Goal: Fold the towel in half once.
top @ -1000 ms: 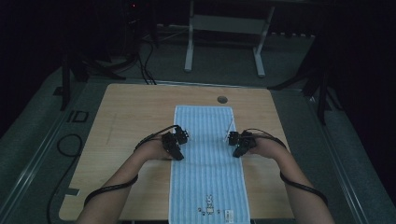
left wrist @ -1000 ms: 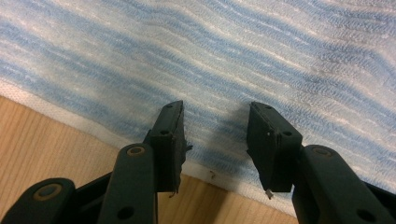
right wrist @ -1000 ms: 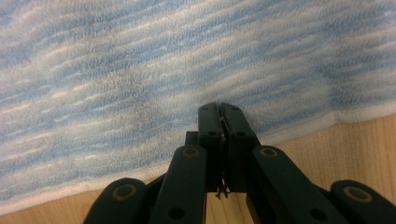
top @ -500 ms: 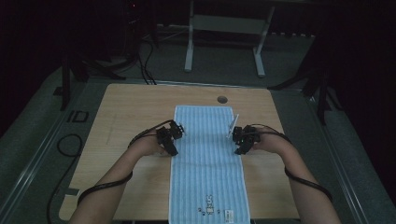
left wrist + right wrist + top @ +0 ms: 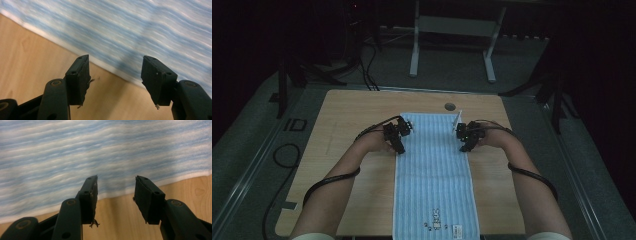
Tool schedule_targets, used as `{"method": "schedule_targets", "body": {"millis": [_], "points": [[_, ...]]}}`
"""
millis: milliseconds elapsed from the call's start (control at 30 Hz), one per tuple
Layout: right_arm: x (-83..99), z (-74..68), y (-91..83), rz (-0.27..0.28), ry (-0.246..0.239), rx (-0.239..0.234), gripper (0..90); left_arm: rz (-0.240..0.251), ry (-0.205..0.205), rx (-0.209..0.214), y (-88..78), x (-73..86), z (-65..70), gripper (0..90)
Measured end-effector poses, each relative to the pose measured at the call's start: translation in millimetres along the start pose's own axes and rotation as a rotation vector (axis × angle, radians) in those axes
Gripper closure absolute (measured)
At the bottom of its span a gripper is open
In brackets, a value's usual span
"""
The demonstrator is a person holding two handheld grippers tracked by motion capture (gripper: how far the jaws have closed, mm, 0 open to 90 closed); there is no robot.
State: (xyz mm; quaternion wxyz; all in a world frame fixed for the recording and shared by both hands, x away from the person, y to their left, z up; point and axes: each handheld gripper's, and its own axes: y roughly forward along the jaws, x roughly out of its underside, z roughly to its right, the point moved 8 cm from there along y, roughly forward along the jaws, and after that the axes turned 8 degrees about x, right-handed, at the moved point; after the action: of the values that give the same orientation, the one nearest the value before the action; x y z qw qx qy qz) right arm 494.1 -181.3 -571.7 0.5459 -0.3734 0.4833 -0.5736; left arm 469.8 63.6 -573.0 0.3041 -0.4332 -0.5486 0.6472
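Towel (image 5: pixel 434 175) of blue and white stripes lies flat on the wooden worktop (image 5: pixel 357 115), in the centre of the high view, running from the middle of the frame down to its lower edge. Left hand-held gripper (image 5: pixel 396 136) is at the towel's left border, a little below its upper left corner. Right hand-held gripper (image 5: pixel 466 136) is at the right border, opposite to it. In the left gripper view the two black jaws stand apart above the white hem, with nothing between them; they have just been opening. In the right gripper view the jaws are also parted over the towel's edge, empty, and they have just been opening too. Small round hole (image 5: pixel 450 106) is in the worktop just above the towel.
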Motion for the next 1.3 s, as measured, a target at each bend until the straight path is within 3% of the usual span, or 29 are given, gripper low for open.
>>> {"method": "schedule_targets", "body": {"millis": [100, 300, 400, 467, 600, 700, 767, 933, 1133, 1300], "points": [[-0.4, 3.9, 9.7, -0.023, 0.007, -0.015, 53.1, 0.014, 0.019, 0.024, 5.6, -2.8, -2.6, 40.7], [0.7, 5.2, 23.8, -0.091, -0.032, -0.024, 54.1, -0.083, 0.043, 0.012, 23.1, 2.8, -10.3, 41.0], [-0.7, 3.1, 25.1, -0.101, -0.064, -0.038, 57.5, -0.089, 0.063, 0.021, 23.5, 1.5, -7.8, 42.7], [-0.7, 1.8, 24.7, -0.106, -0.061, -0.052, 61.5, -0.099, 0.077, 0.030, 23.2, 0.7, -4.6, 48.9], [-0.5, -1.5, 23.6, -0.106, -0.056, -0.082, 72.7, -0.118, 0.114, 0.055, 22.8, 0.3, 4.2, 70.1], [0.0, -3.5, 23.1, -0.086, -0.051, -0.076, 82.8, -0.105, 0.118, 0.055, 23.6, -0.6, 6.9, 84.0], [0.6, -4.0, 22.9, -0.073, -0.031, -0.077, 85.1, -0.095, 0.102, 0.055, 23.6, -1.2, 7.0, 87.4], [3.4, -5.6, 18.3, -0.077, -0.019, -0.077, 86.2, -0.074, 0.090, 0.040, 18.8, -2.9, 7.2, 89.0], [0.9, -6.7, 2.3, -0.047, -0.042, -0.047, 86.2, -0.005, 0.089, 0.037, 0.4, -7.8, 10.4, 89.8], [2.2, -9.9, -6.0, -0.035, -0.042, -0.042, 86.2, 0.020, 0.099, 0.046, -14.5, -7.6, 16.9, 89.7]]}}
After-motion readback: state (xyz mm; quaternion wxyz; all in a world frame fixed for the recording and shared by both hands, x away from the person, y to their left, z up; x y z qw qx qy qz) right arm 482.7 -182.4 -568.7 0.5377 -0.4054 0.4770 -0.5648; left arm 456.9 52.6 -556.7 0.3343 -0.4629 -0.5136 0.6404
